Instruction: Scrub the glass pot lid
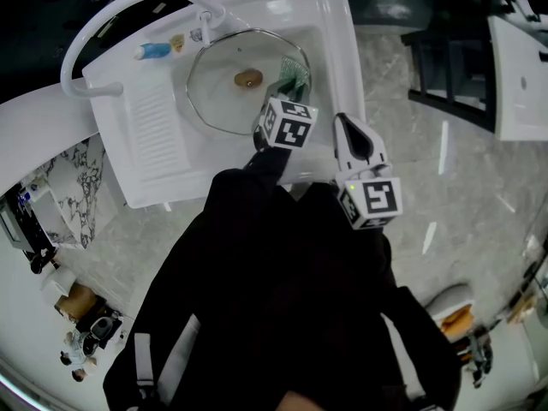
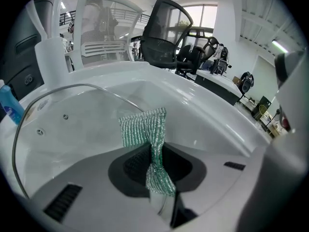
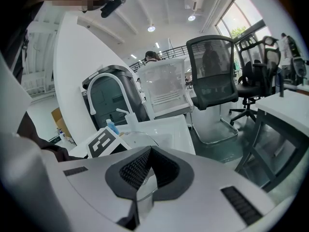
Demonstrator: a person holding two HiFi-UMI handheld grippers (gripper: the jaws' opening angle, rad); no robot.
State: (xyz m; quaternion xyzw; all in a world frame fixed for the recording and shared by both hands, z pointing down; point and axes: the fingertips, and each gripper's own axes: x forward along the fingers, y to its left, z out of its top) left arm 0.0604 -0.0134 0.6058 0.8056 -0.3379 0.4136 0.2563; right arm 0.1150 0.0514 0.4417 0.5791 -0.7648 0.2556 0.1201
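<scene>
Left tongs [image 2: 153, 151] grasping green cloth [image 2: 142, 124] at glass lid [image 1: 224, 88] in sink [image 1: 336, 24], right tongs [image 3: 148, 153] clenched

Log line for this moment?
left gripper: shut on green scrub cloth | glass lid: in sink, cloth at its right rim | right gripper: shut, empty, off lid

Upper centre of my head view: the lid [image 1: 224, 92] sits in the sink [image 1: 338, 50]. The cloth [image 1: 294, 77] is between my left gripper's [image 1: 278, 94] jaws, at the lid's right edge. My right gripper [image 1: 346, 127] is further right, at the sink's rim. The bottle [image 1: 154, 51] lies upper left, below the faucet [image 1: 120, 11].
</scene>
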